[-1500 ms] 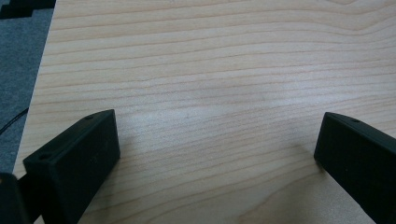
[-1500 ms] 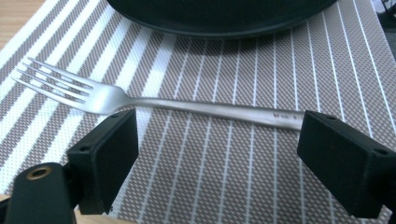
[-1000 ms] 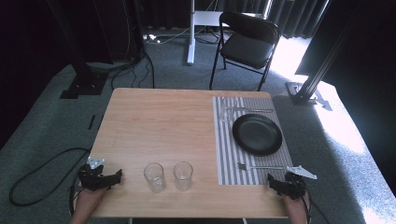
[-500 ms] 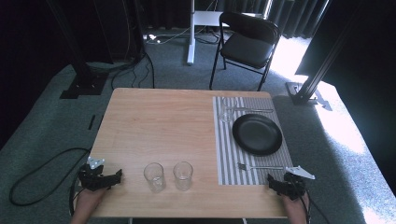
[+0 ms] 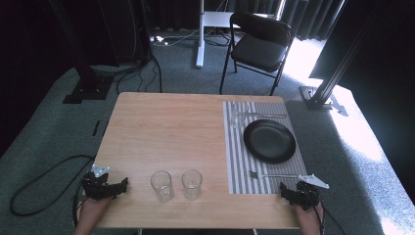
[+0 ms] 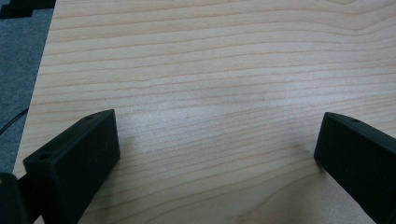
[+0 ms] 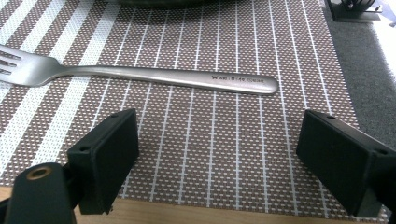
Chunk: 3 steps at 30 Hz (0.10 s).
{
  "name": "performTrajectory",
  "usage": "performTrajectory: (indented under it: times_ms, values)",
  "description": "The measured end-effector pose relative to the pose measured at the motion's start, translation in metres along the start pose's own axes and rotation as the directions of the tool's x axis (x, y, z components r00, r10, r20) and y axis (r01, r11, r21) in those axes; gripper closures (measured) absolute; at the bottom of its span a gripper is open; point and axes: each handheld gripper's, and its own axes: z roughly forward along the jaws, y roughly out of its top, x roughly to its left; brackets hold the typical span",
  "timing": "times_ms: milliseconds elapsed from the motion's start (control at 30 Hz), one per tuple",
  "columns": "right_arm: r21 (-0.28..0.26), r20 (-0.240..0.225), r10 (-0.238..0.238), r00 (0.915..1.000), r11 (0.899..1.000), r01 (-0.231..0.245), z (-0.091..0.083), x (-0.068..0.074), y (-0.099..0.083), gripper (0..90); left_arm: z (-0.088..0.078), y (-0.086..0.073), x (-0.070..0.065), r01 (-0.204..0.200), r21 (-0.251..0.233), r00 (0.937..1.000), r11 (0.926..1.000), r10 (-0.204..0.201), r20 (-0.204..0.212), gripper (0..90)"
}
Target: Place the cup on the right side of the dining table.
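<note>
Both pairs of fingers stood spread wide with nothing between them. On the left gripper point(image 5: 121, 185), seen from its own camera, one finger point(image 6: 74, 163) and its partner at the far side framed only bare wood of the table point(image 6: 210, 70), with grey carpet point(image 6: 21, 51) showing past the table's edge. From above, that gripper rested at the near left corner of the table, held by a hand point(image 5: 90, 210) that came in from the bottom.

The right gripper point(image 5: 288, 195) sat at the near right corner, its hand point(image 5: 309, 220) below it. In its own view the fingers point(image 7: 109, 154) hovered low over the near edge of the striped mat point(image 7: 210, 154), a strip of wood just visible under them. The fork point(image 7: 154, 75) lay flat on the mat just ahead of those fingers, crosswise to them, tines to the left and handle end to the right; nothing touched it. From above, the fork point(image 5: 274, 175) lay near the mat's front edge, between the gripper and the black plate point(image 5: 269, 141).

Another piece of cutlery point(image 5: 259, 116) lay beyond the plate at the mat's far end; its kind was too small to tell. Two clear glasses point(image 5: 162, 185) point(image 5: 191, 184) stood upright side by side, slightly apart, on the bare wood near the front edge, between the two grippers. A black chair point(image 5: 258, 46) stood on the carpet beyond the table.
</note>
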Motion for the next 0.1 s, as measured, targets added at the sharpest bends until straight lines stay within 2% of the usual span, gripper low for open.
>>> performTrajectory:
  times_ms: [100]
  values:
    - [0.0,0.0,0.0,1.0,1.0,0.0,0.0,0.0,0.0001,12.1,0.0,0.0001,0.0,0.0,0.0,1.0,1.0,0.0,0.0,0.5]
